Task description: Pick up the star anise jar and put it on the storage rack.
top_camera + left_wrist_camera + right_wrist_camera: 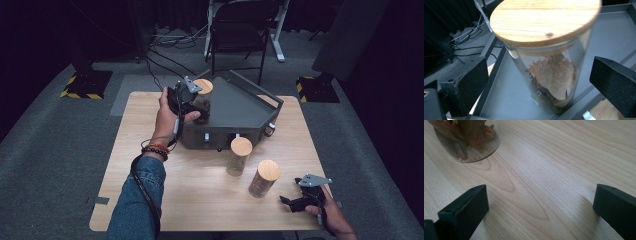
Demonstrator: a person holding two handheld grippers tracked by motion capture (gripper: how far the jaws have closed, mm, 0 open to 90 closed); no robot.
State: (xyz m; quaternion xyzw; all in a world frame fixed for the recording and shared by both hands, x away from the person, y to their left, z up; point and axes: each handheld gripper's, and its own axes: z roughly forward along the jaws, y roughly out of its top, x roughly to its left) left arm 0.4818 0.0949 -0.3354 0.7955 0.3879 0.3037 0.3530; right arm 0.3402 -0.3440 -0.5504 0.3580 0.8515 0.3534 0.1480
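Jar set in the grey tray, both hand-held grippers spread apart

The left hand-held gripper [192,102] sits at the jar [549,65] standing in the tray [240,107], its jaws wide on either side and clear of the glass. Two more jars [239,155] stand on the surface [200,200], and the right hand-held gripper [295,200] rests near them, jaws apart, holding nothing.

Tabletop [200,200] lit from overhead, surroundings near-black; soft shadows; close lid [544,20] blurred, slight glare on glass.
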